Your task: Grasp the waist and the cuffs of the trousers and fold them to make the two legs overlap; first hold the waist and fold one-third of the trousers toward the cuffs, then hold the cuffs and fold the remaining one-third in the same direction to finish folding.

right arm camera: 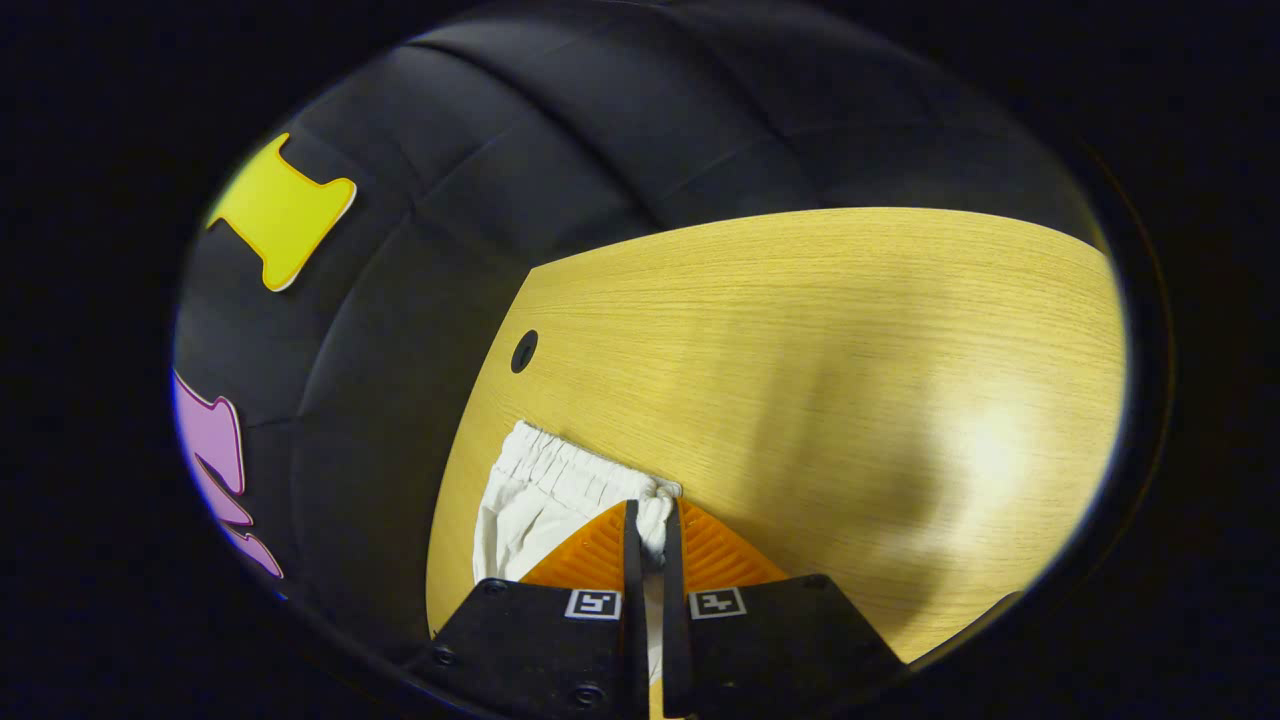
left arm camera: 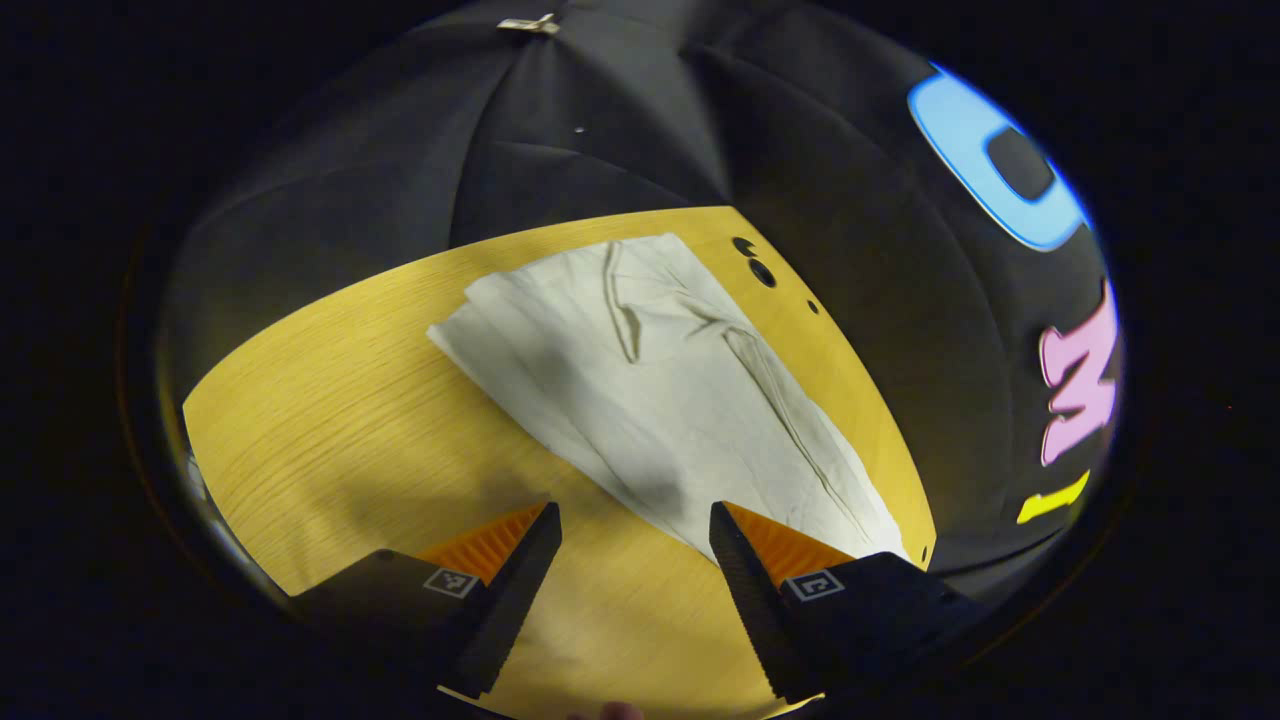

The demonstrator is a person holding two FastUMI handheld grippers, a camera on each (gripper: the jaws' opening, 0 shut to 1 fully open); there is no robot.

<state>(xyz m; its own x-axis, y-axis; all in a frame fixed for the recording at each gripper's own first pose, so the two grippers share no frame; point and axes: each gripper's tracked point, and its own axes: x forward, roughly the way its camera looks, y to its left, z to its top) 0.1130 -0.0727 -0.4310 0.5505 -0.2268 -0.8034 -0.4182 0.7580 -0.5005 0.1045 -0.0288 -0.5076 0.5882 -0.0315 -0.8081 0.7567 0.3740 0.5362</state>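
While R claw point(right arm camera: 650, 535) pinches waist point(right arm camera: 560, 470) | L claw point(left arm camera: 632, 535) spread | trousers point(left arm camera: 660, 390) flat

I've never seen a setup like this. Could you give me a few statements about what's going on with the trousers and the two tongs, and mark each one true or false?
1. The right tongs are closed on the gathered waistband of the trousers. True.
2. The left tongs are clamped on a trouser leg. False: they are open, with bare table between the tips.
3. The trousers lie on a wooden table. True.
4. The trousers are dark blue. False: they are a pale, off-white cloth.
5. The trousers hang over the table's edge to the floor. False: what shows of them lies on the tabletop.
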